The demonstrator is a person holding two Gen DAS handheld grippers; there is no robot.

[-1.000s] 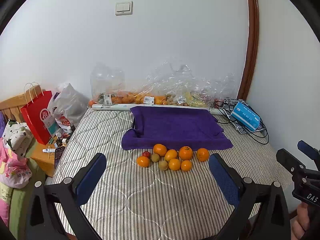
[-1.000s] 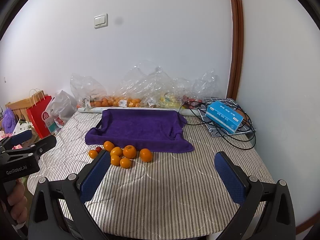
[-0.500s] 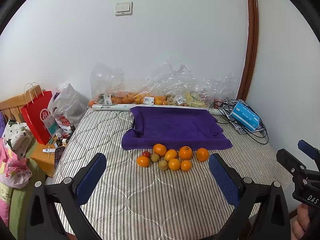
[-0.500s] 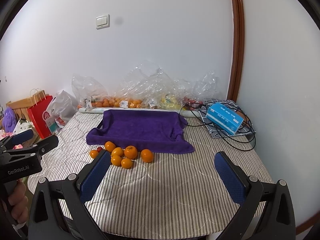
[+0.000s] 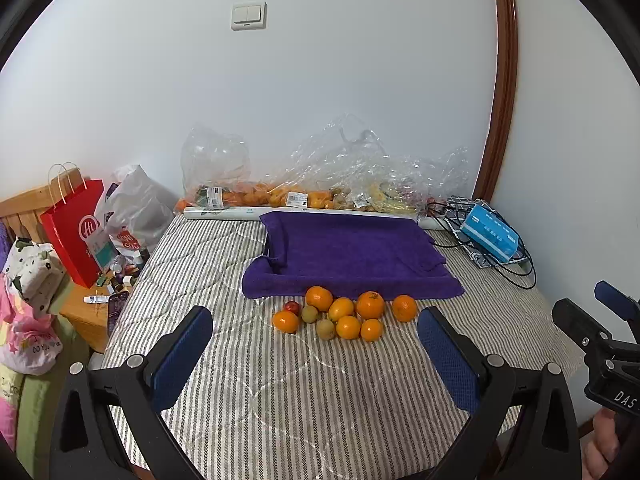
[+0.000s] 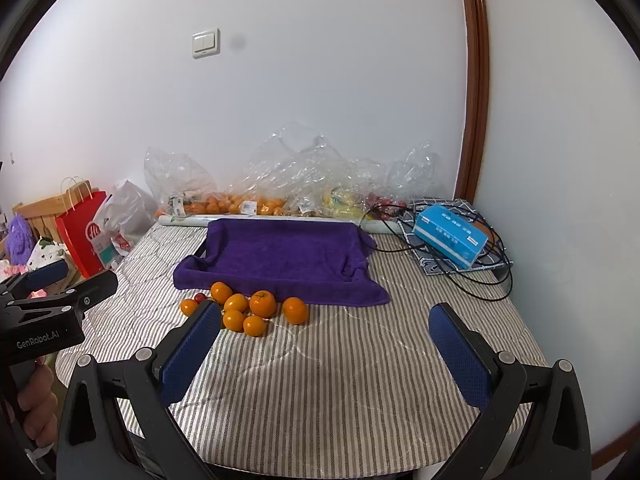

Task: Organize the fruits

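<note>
Orange citrus dominates a small cluster of fruit [image 5: 340,314] lying on a striped quilted bed [image 5: 280,392], just ahead of both tongs and touching the near edge of a purple towel [image 5: 352,256]. Left tongs [image 5: 314,354] are spread wide and hold nothing; right tongs [image 6: 326,354] are likewise spread and empty. From the left wrist view the whole cluster shows between the blue pads: oranges, two brownish-green kiwis [image 5: 310,314] and one small red fruit [image 5: 292,306]. From the right wrist view the cluster sits ahead and to the left, and the left pad [image 6: 190,354] hides its near-left part, so the kiwis cannot be seen. Each view catches the other tool at its edge, a hand [image 6: 38,404] gripping the handle.

Beyond the towel, against a white wall, lie crumpled clear plastic bags [image 5: 340,176] with more oranges and other produce inside. Far ahead and to the right are a blue tissue box [image 6: 450,236] and a tangle of black cables [image 6: 480,280]. Off the bed's left side stand a red paper bag [image 5: 74,228] and a low wooden stand with small bottles. A light switch [image 5: 248,16] is on the wall, and a brown door frame [image 5: 500,92] rises at right.

Compared with a second ago, fruit and towel have not moved; the right view has crept slightly nearer.
</note>
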